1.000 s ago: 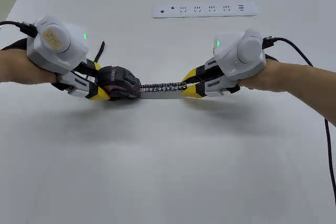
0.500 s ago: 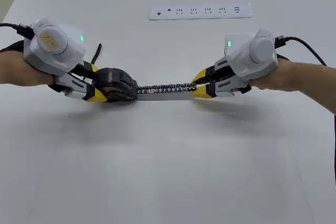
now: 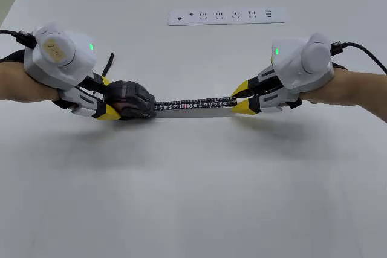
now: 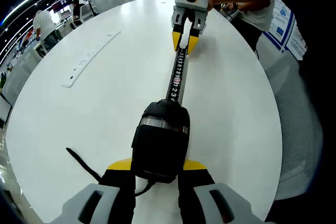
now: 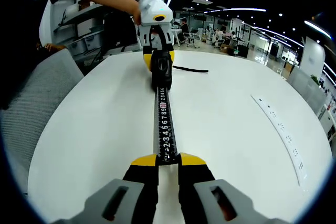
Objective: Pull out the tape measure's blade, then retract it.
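The left gripper (image 3: 110, 96) is closed on the case (image 3: 132, 99), left on the table (image 3: 193, 197). The right gripper (image 3: 240, 100) pinches the blade (image 3: 193, 105) tip. The blade is partly out, and retraction likely remains.

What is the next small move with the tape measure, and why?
Probably draw the right hand-held gripper farther from the case: it pinches the tip of the blade, the left hand-held gripper clamps the case, and only a short length of blade is out.
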